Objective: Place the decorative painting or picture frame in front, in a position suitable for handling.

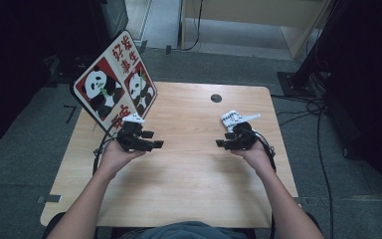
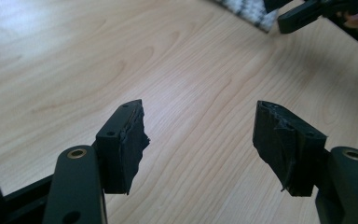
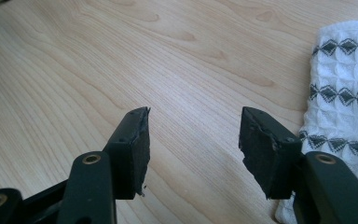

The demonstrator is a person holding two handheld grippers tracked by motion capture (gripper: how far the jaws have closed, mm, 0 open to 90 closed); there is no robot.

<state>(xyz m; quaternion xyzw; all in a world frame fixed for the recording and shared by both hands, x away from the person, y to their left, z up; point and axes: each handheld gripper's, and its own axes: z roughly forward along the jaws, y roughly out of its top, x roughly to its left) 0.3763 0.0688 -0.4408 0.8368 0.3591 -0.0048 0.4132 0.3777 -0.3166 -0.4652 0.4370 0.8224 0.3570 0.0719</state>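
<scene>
Towel [image 3: 342, 88] lies on the table [image 1: 189, 164] just beside the right gripper [image 3: 193, 140]; both grippers' jaws stand apart, empty.

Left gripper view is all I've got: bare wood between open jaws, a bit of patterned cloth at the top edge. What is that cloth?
Observer: A folded white towel with dark diamond rows, lying on the table.
Operator: Is the right gripper holding it?
Observer: No, the right gripper is open over bare wood, the towel beside it.
Operator: Anything else on the table?
Observer: A panda sign leans at the far left corner.
</scene>
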